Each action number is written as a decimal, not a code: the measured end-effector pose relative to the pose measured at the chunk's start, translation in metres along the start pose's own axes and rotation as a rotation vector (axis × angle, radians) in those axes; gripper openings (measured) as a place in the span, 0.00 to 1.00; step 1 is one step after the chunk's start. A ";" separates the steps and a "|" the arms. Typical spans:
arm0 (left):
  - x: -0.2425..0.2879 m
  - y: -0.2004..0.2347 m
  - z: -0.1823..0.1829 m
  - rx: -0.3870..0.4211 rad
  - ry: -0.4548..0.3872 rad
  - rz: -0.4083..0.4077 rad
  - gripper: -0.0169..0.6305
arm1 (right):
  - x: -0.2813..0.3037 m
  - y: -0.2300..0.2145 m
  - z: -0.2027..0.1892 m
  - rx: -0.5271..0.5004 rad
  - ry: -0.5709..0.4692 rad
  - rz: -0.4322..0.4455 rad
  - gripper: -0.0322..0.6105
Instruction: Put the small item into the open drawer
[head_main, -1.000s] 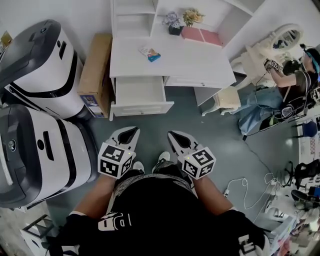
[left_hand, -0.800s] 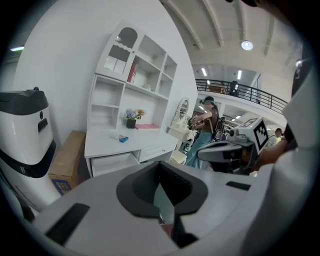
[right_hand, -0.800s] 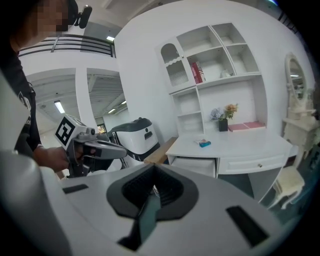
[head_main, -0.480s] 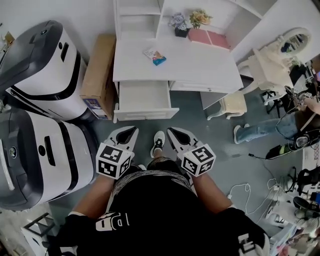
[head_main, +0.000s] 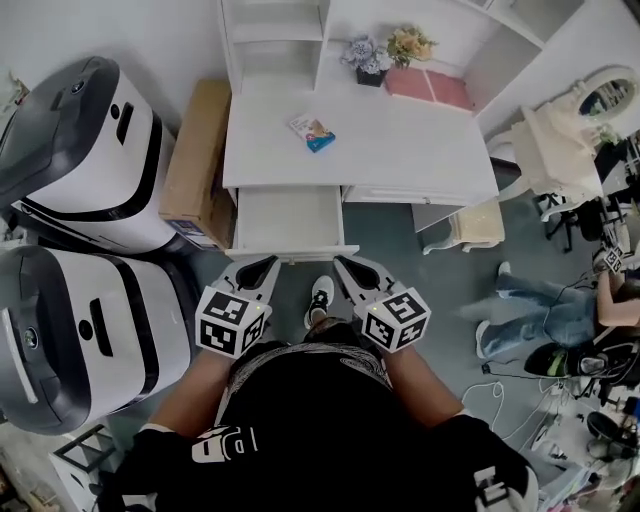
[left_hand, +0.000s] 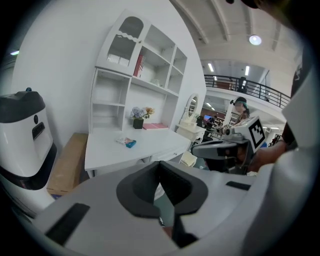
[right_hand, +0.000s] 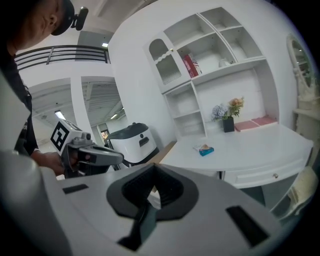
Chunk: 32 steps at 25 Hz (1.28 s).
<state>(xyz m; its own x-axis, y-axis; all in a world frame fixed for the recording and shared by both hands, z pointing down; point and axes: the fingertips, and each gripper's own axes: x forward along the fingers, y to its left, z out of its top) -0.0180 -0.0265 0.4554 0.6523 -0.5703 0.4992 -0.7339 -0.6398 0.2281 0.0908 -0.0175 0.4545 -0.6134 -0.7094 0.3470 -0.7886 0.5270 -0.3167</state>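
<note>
Grey floor before a white hutch desk, seen steeply from above. Left claw (head_main: 256, 268) and right claw (head_main: 355, 268) both pressed together, pinching nothing, held side by side and pointed toward the open drawer (head_main: 290, 215). Tips now just short of the drawer's front edge, against a broad strip of floor in between a second ago. Same shut state in the gripper views, left claw (left_hand: 160, 167) and right claw (right_hand: 153, 186) each closed on air, the desk ahead of both. White shoe (head_main: 320, 296) between the two claws, further forward than a second ago.

Beyond the drawer, small item (head_main: 313, 131), a blue-and-white packet, flat on the tabletop (head_main: 410, 150), untouched, well apart from both claws, in the same spot on the tabletop as before. Further back, flowers (head_main: 385, 52) in a dark pot beside a pink pad (head_main: 430, 88). Cardboard box (head_main: 195, 150) against the desk's left side, two white-and-grey machines (head_main: 85, 150) beyond it. Beige stool (head_main: 478, 225) at the desk's right. Legs in jeans (head_main: 535, 312), blurred, lower on the right of the floor than half a second ago.
</note>
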 end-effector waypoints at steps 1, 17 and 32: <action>0.008 0.003 0.007 0.000 0.001 0.004 0.05 | 0.004 -0.009 0.006 0.004 -0.001 0.002 0.06; 0.113 0.047 0.087 -0.024 0.025 0.093 0.05 | 0.066 -0.146 0.075 0.027 0.001 0.032 0.06; 0.140 0.083 0.110 -0.025 0.031 0.153 0.05 | 0.112 -0.182 0.090 -0.008 0.047 0.071 0.06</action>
<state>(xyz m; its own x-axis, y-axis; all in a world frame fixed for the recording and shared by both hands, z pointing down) 0.0335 -0.2160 0.4529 0.5268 -0.6438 0.5550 -0.8289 -0.5335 0.1679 0.1694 -0.2347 0.4711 -0.6691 -0.6473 0.3651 -0.7431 0.5794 -0.3347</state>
